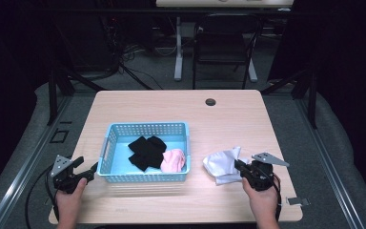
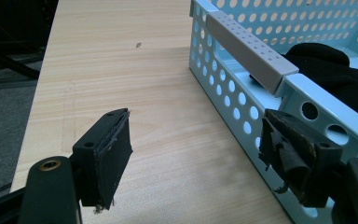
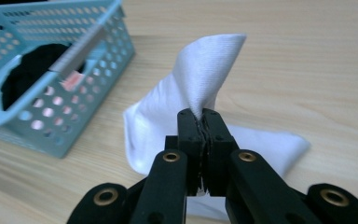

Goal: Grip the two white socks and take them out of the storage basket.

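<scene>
High view: left gripper (image 1: 86, 172) sits at the basket's (image 1: 106, 146) left end, jaws apart, tips just short of the blue wall. Right gripper (image 1: 238, 165) is at the right, tips buried in the white cloth (image 1: 219, 163) lying on the table (image 1: 171, 105) beside the basket. Inside the basket: a black cloth (image 1: 145, 151) with a pink cloth (image 1: 174, 160) touching it on the right. Left gripper view: left gripper (image 2: 196, 147) jaws wide apart with bare wood between them; the right-hand jaw is against the outside of the basket (image 2: 235, 102) wall, and the black cloth (image 2: 335, 74) is beyond it inside. Right gripper view: right gripper (image 3: 203, 119) jaws together, pinching a fold of the white cloth (image 3: 200, 74), which peaks up above the tips and spreads flat on both sides; basket (image 3: 98, 56) off to the left of the jaws.
</scene>
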A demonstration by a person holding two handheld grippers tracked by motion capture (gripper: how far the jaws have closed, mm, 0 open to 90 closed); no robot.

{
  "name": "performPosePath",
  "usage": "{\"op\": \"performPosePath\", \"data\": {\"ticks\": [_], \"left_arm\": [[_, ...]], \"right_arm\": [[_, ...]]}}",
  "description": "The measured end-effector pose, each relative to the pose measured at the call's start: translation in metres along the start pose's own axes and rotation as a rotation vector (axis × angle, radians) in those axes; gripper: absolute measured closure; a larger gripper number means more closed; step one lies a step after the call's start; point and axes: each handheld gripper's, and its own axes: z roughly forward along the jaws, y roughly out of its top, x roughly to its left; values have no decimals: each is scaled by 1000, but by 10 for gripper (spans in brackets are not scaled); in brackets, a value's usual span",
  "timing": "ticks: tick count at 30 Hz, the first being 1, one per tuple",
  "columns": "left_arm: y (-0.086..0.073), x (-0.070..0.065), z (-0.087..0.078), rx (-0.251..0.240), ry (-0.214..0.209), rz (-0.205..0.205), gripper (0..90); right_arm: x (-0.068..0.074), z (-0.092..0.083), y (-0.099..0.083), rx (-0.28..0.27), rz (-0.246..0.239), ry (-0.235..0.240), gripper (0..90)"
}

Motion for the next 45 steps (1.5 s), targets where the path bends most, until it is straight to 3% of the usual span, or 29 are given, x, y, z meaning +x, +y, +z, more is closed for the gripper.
{"op": "performPosePath", "data": {"ticks": [2,8,15,21,28,35,45], "left_arm": [[0,0,0,4,0,1,247],[0,0,0,3,0,2,247],[0,0,0,0,-2,2,247],[0,0,-1,0,0,4,247],[0,-1,0,1,1,5,247],[0,0,0,-4,1,4,247],[0,-1,0,5,0,6,247]], "right_arm": [[-7,3,-5,11,27,-15,876],[-23,11,-12,38,49,-72,873],[-33,19,-18,62,73,-102,854],[-36,21,-20,59,60,-141,743],[-39,18,-20,46,76,-142,636],[-33,14,-16,11,58,-151,521],[-6,12,-10,-14,-58,-104,441]]}}
